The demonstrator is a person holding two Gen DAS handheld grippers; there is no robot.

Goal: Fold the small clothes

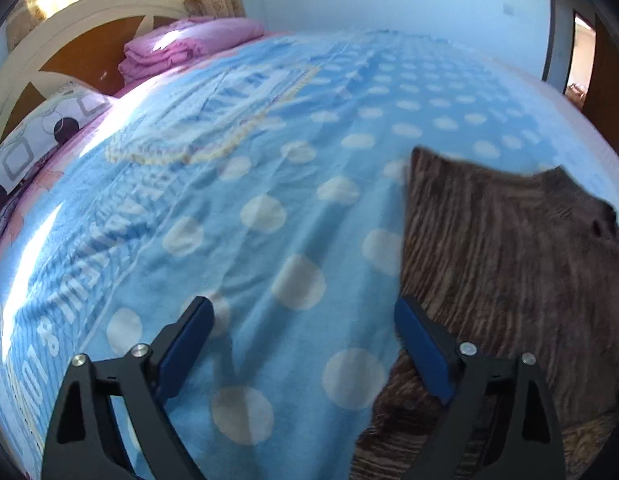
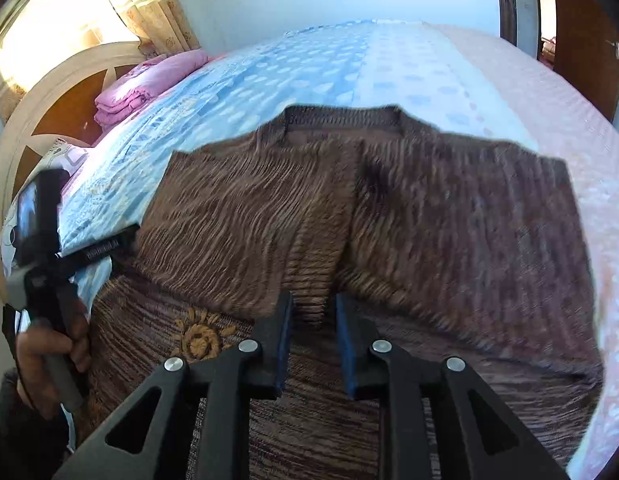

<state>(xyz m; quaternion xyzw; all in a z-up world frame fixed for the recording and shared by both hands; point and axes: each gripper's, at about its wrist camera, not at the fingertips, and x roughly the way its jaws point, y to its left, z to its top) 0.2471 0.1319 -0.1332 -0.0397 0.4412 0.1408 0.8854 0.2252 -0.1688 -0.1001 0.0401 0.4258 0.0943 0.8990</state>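
Observation:
A brown knit sweater lies on the blue polka-dot bedspread, with its neckline at the far side and a folded-over part on top. My right gripper is shut on a fold of the sweater at its near middle. My left gripper is open and empty above the bedspread, its right finger at the sweater's left edge. The left gripper also shows at the left of the right wrist view, held by a hand.
A folded pink quilt and a patterned pillow lie by the wooden headboard at the far left. A curtain hangs behind. A door stands at the far right. A pink cover lies on the bed's right side.

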